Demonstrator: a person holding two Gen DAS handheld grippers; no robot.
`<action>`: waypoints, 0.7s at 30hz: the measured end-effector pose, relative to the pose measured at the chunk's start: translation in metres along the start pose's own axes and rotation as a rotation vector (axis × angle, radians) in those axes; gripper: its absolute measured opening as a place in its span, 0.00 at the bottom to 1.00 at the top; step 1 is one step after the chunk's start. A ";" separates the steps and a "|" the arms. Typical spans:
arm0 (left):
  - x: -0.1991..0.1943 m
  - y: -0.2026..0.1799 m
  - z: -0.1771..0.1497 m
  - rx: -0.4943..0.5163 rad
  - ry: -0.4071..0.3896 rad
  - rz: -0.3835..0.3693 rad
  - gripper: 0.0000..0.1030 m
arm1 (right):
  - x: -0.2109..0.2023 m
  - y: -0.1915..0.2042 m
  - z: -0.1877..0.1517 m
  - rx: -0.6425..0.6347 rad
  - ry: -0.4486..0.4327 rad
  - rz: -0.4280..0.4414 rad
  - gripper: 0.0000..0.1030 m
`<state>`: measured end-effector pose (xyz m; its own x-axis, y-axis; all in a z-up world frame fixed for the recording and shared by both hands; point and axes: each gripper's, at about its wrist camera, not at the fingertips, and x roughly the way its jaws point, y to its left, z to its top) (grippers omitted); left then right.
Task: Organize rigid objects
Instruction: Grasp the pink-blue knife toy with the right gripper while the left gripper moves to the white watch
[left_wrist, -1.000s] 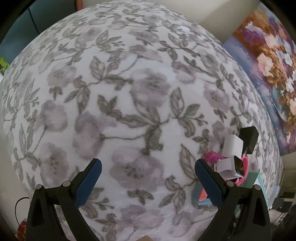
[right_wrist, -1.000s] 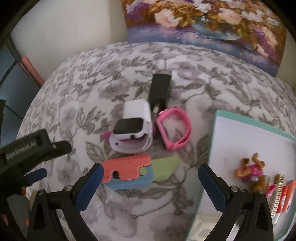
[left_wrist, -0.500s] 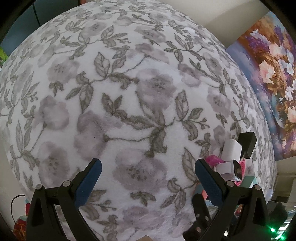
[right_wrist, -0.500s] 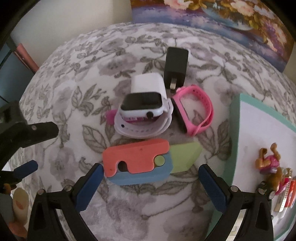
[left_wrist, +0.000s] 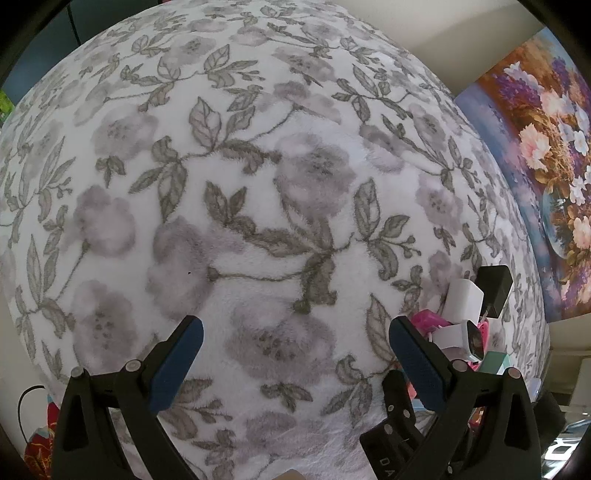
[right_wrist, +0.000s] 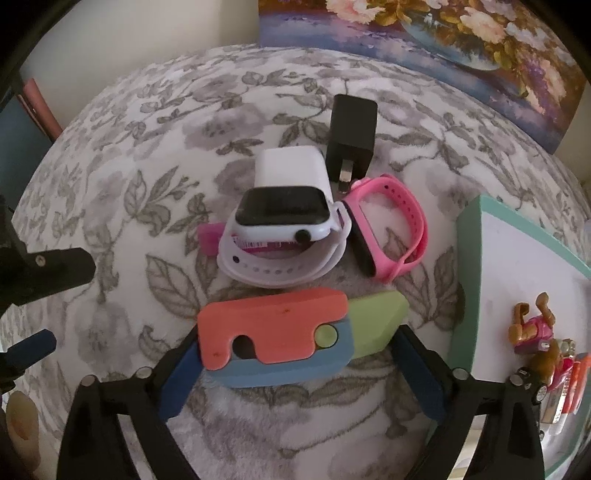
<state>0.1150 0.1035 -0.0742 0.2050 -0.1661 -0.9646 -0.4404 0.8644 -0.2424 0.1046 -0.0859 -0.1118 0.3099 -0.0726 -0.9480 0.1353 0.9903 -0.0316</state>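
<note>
Left hand-held gripper idle, right hand-held gripper straddling the folding toy knife.

Left wrist: fingers spread over bare floral blanket, items far right. Right wrist: jaws closing, not yet pinching; knife between them, long axis spanning finger to finger, right hand nearer.

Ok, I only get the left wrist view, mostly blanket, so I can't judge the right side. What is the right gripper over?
Observer: The right gripper straddles an orange-and-blue toy. Its jaws are closing, and the pads are not clearly touching it yet.
Operator: Anything crowding it?
Observer: A white watch lies close beyond the toy.
Operator: Where could the toy go?
Observer: A teal tray on the gripper's right already holds small figures.
</note>
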 end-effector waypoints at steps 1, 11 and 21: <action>0.000 0.000 0.000 0.001 0.000 0.000 0.98 | 0.000 0.002 0.000 -0.004 -0.001 0.000 0.92; -0.003 -0.011 -0.003 0.042 -0.009 0.002 0.98 | -0.017 -0.013 -0.004 -0.006 -0.020 0.017 0.73; -0.001 -0.016 -0.001 0.070 -0.017 0.004 0.98 | -0.027 -0.025 -0.008 0.018 -0.030 0.065 0.72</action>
<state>0.1211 0.0891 -0.0696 0.2180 -0.1549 -0.9636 -0.3796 0.8961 -0.2299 0.0857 -0.1082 -0.0881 0.3464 -0.0122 -0.9380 0.1306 0.9908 0.0353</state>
